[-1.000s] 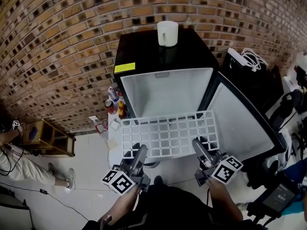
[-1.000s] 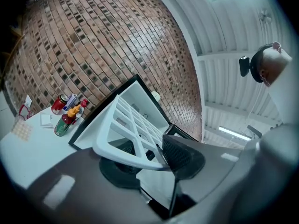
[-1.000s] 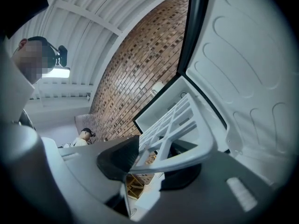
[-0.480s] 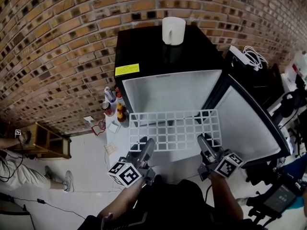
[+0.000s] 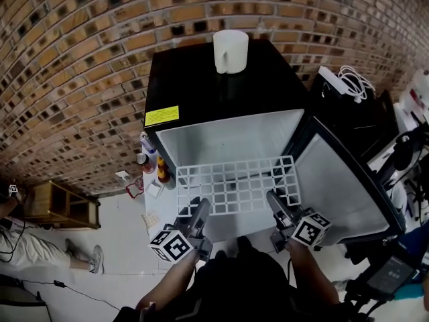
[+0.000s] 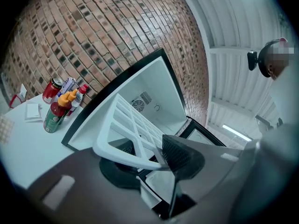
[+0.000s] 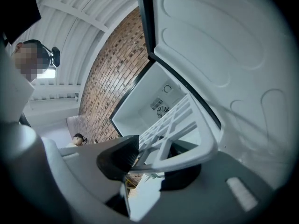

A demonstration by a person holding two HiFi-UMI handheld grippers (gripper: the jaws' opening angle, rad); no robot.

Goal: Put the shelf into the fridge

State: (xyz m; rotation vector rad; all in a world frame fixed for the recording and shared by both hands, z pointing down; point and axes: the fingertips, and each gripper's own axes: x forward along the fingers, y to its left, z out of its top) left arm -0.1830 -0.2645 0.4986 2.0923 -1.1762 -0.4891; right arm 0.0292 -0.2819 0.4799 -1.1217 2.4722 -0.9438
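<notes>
A white grid shelf (image 5: 236,185) hangs level in front of the open black fridge (image 5: 201,89), its far edge at the mouth of the white cavity (image 5: 228,138). My left gripper (image 5: 199,212) is shut on the shelf's near left edge. My right gripper (image 5: 276,204) is shut on its near right edge. In the left gripper view the shelf (image 6: 135,129) runs from the jaws toward the fridge's back wall with its round vent (image 6: 138,104). The right gripper view shows the shelf (image 7: 180,125) clamped between the pads, with the fridge door (image 7: 224,55) beside it.
The fridge door (image 5: 342,180) stands open at the right. A white mug (image 5: 230,51) sits on the fridge top. Bottles and a can (image 5: 151,163) stand on a low white surface left of the fridge, by the brick wall. A wooden stand (image 5: 60,206) and a person sit far left.
Both grippers have carried the shelf forward toward the fridge mouth; its far edge now reaches the opening. Both grips are unchanged.
</notes>
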